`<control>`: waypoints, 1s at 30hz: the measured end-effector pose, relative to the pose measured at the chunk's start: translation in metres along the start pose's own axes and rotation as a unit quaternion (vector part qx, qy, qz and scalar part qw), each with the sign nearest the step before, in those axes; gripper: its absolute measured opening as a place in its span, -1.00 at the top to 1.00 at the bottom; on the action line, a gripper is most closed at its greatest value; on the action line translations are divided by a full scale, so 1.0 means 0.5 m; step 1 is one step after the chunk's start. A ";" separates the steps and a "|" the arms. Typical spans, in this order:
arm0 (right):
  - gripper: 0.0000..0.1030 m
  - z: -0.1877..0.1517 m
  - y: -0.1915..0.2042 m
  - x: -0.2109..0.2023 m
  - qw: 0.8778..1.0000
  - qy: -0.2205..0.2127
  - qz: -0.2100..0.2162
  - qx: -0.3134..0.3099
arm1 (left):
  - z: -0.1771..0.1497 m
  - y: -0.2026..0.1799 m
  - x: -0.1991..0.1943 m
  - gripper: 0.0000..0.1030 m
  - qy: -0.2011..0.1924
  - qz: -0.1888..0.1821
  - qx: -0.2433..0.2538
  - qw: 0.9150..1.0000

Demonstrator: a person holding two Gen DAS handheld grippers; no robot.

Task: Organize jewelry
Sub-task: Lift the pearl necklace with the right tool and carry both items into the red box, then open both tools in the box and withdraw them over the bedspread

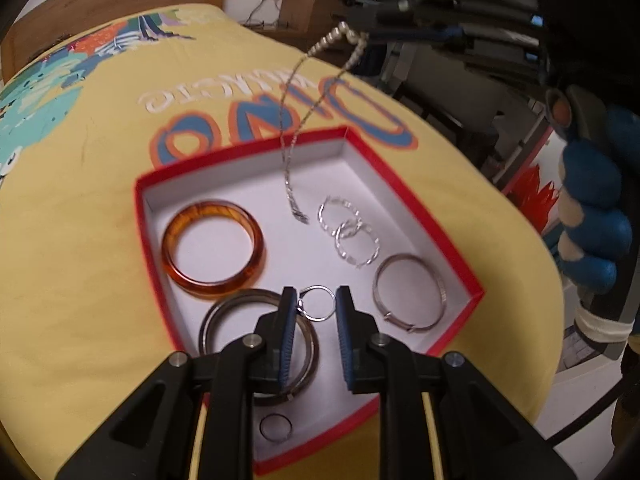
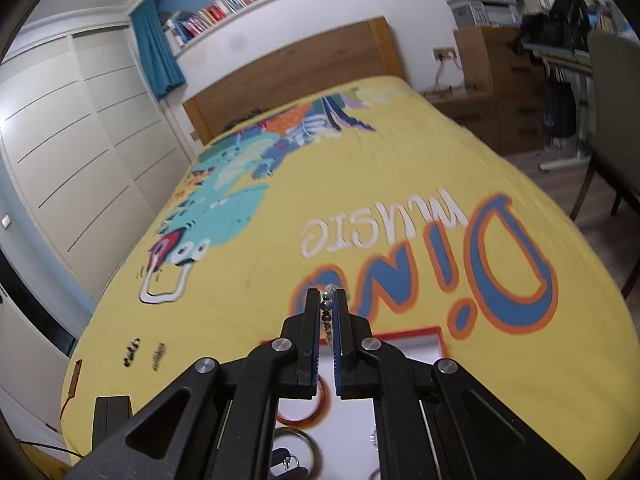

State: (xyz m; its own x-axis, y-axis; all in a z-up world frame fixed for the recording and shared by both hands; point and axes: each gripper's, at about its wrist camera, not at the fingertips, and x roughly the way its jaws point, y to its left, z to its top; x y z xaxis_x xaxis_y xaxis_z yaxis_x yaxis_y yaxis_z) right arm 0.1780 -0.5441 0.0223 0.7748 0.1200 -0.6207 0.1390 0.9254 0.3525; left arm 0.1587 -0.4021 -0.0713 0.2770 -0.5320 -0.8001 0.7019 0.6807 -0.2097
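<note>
Just ahead of the left hand-held gripper point(image 1: 316, 302), inside the red box point(image 1: 440, 236) on the bed point(image 1: 80, 220), lies the jewelry: left of its fingers the amber bangle point(image 1: 214, 246) and a dark bangle point(image 1: 224, 316), between its parted fingers a small ring point(image 1: 318, 303), to their right two twisted hoops point(image 1: 350, 232) and a silver bangle point(image 1: 410, 292). That gripper holds nothing. Up to its right, the right hand-held gripper point(image 2: 327, 304) is clamped on the beaded end of a necklace point(image 1: 292, 152), whose chain hangs with its tip over the box floor. The step seems to be laying the necklace in; next it likely needs lowering and release beside the hoops without tangling them.
</note>
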 end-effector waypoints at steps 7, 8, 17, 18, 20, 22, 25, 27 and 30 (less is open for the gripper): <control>0.89 -0.087 -0.064 0.073 0.998 0.061 -0.019 0.007 | -0.026 0.013 0.033 0.64 0.022 -0.003 0.006 1.000; 0.89 -0.100 -0.068 0.080 0.997 0.070 -0.020 0.006 | -0.029 0.011 0.033 0.64 0.022 -0.004 0.009 1.000; 0.82 -0.164 -0.087 0.083 0.994 0.108 -0.034 0.002 | -0.032 0.000 0.034 0.63 0.027 -0.007 0.010 1.000; 0.80 -0.166 -0.088 0.078 0.993 0.109 -0.036 0.003 | -0.033 -0.001 0.033 0.62 0.028 -0.010 0.009 1.000; 0.73 -0.171 -0.089 0.062 0.994 0.107 -0.038 0.003 | -0.031 0.000 0.030 0.62 0.029 -0.013 0.009 0.999; 0.63 -0.172 -0.088 0.044 0.994 0.104 -0.041 0.000 | -0.032 -0.003 0.023 0.62 0.030 -0.018 0.009 0.999; 0.56 -0.169 -0.080 0.008 0.995 0.095 -0.043 0.000 | -0.034 -0.009 0.002 0.62 0.028 -0.031 0.008 0.999; 0.54 -0.165 -0.072 -0.016 0.995 0.089 -0.045 0.000 | -0.038 -0.017 -0.009 0.62 0.031 -0.034 0.011 0.999; 0.51 -0.164 -0.059 -0.051 0.996 0.081 -0.049 0.000 | -0.044 -0.026 -0.019 0.60 0.042 -0.040 0.014 0.998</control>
State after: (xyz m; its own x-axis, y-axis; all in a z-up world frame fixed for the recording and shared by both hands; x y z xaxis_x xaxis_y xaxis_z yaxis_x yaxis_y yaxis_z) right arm 0.1035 -0.5449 -0.0296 0.6487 0.0859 -0.7561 0.2092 0.9352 0.2858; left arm 0.1325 -0.3948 -0.0733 0.1640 -0.5402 -0.8254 0.7387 0.6218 -0.2603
